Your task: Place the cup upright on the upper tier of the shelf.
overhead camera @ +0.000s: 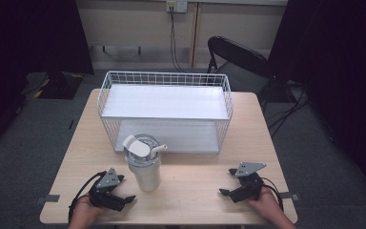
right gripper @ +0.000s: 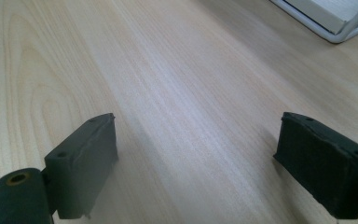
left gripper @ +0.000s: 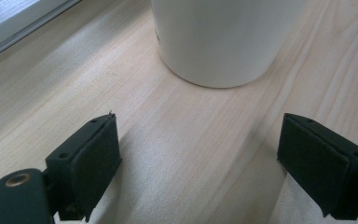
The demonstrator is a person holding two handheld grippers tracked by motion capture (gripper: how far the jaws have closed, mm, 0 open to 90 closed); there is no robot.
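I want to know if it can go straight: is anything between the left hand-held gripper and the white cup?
No. In the left gripper view, bare wooden table lies between the open left hand-held gripper and the white cup.

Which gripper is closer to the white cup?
Left. The left gripper sits open just beside the cup; the right gripper rests open far across the table.

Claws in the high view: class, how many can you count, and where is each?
2. The left claw, a black two-jaw tool, rests open at the table's near left, beside the white plastic tumbler. The right claw rests open at the near right. Nothing seems hidden.
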